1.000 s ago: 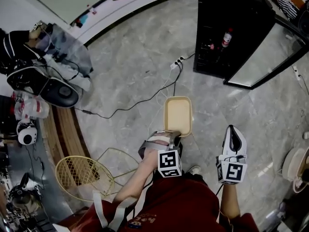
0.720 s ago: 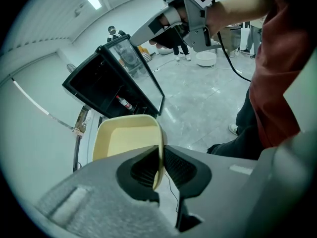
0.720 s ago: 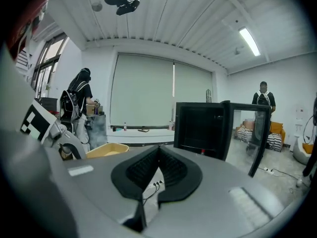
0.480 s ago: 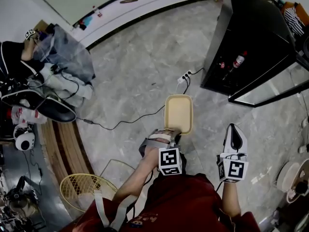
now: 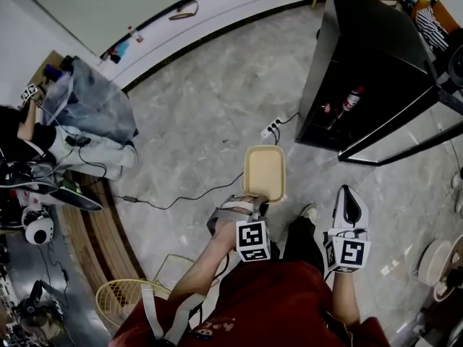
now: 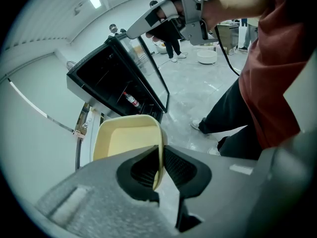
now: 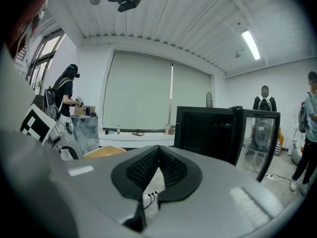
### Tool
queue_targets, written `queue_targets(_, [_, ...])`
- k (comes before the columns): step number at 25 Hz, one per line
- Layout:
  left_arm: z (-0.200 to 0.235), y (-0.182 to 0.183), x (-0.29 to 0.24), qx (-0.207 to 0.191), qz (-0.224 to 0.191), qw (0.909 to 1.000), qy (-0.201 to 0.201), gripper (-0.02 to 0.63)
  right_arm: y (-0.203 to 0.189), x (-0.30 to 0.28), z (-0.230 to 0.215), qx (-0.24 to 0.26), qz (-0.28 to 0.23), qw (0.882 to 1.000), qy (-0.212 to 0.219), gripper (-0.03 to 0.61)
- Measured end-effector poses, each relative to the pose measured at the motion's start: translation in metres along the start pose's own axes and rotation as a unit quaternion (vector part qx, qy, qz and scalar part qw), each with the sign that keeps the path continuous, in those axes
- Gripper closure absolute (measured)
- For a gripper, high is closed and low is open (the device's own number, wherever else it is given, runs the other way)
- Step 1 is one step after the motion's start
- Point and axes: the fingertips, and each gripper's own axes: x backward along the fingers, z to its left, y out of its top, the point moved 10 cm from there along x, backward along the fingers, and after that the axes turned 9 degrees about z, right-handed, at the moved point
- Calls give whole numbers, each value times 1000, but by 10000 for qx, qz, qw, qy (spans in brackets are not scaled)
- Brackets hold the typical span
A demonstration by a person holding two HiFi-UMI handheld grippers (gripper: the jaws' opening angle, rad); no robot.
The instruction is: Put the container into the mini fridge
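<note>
Wire basket (image 5: 130,300) sits on the floor at lower left; its contents cannot be made out. Left tongs (image 5: 259,202) (image 6: 159,155) are clamped on the near rim of the container (image 5: 265,172) (image 6: 127,139), with the thin wall pinched between both pads. The container is beige and open-topped with a bare inside. It is held level above the floor, outside the mini fridge (image 5: 365,63) (image 6: 106,81) and well short of it. Power strip (image 5: 270,129) lies on the floor just beyond the container. Right tongs (image 5: 349,194) (image 7: 157,158) have their jaws pressed together, gripping nothing. The black mini fridge is at upper right with its glass door (image 5: 409,130) swung open. One bottle (image 5: 349,100) (image 6: 131,99) stands on a shelf inside; the rest of the inside is dark.
</note>
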Motion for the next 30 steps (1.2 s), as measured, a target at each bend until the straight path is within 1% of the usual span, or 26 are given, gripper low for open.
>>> queue_targets(4, [16,26,-9,-85,56,9999,42,575,-2,-17,-26,-138,-80,9999,38,578])
queue_targets(7, [36,55,-11,-131,35,9999,60,575,5,-29,-53,-112,-149,9998,10,577])
queue_targets(9, [51,78,-13,-158,-62,9999,12,575,7,-35,-77,-177,-173,9997,-70,578])
queue_targets(13, [78,125,-24,-405,-146,9991,12,575,1,-45,-127,-343,-150,9990,-242,578])
queue_targets(16, [93,153,-33,-598,-158,9981,-6,575,-1,-50,-153,-417,-152,9983,-382,577])
queue_targets(18, [101,173,-39,-736,-158,9972,-13,575,-1,-51,-171,-502,-177,9975,-473,578])
queue_targets(23, [113,231,-67,-943,-120,9955,-42,575,-25,-57,-229,-518,-111,9970,-560,577])
queue_targets(26, [122,264,-77,-1061,-159,9942,-64,575,-29,-63,-260,-569,-102,9965,-608,578])
queue_targets(30, [136,299,-88,-1123,-187,9935,-55,575,-32,-72,-292,-454,-60,9973,-581,578])
